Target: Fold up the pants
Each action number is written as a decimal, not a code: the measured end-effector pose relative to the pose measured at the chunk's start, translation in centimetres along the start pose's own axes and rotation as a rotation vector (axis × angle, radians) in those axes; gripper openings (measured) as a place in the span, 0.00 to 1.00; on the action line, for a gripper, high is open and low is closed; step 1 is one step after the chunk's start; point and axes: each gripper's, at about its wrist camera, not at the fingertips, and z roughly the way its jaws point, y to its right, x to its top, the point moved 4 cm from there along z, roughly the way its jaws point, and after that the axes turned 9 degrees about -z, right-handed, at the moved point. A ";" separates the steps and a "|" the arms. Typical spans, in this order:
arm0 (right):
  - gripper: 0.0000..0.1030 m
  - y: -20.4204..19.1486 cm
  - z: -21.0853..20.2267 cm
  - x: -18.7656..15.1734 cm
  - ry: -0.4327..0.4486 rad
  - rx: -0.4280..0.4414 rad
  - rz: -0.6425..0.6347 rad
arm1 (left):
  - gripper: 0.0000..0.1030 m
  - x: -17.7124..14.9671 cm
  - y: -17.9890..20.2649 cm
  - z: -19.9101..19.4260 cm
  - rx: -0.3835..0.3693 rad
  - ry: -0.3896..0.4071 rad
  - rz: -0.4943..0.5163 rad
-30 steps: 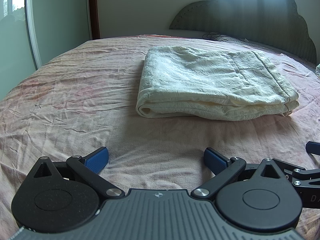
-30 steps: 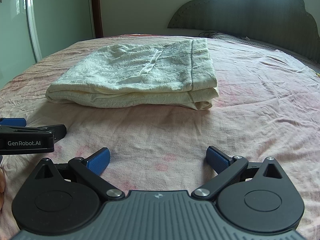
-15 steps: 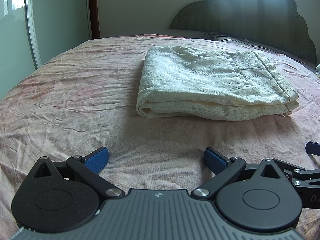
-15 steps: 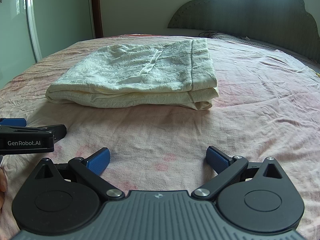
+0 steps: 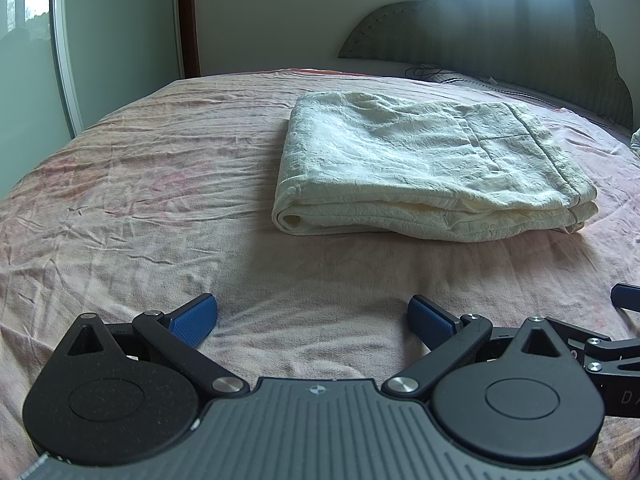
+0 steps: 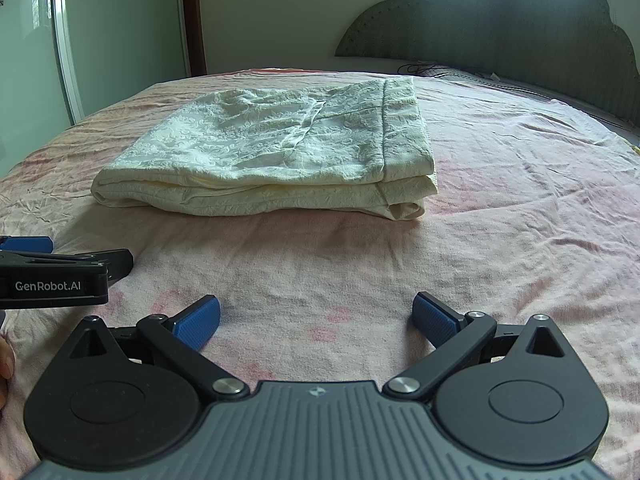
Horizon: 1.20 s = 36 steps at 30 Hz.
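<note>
The fingers [image 5: 192, 318] of both grippers are spread wide and hold nothing. The folded cream pants [image 5: 424, 168] are seen ahead on the bed [image 5: 140, 184], lying sideways, well apart from both.

- In the right wrist view the left gripper [image 6: 52, 276] is cut off by the left edge; we cannot tell how its jaws stand.
- A hand [image 6: 6, 364] shows only as a sliver at that edge.
- In the left wrist view a pale thing [image 5: 635, 142] at the far right is cut off, and we cannot identify it.
</note>
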 end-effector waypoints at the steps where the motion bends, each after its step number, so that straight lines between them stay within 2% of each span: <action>1: 1.00 0.0 0.0 0.0 0.001 0.001 0.001 | 1.00 0.0 0.0 0.0 0.000 0.000 0.000; 36: 1.00 0.1 0.0 -0.1 0.006 0.006 0.009 | 1.00 0.0 0.0 0.0 0.000 0.000 -0.001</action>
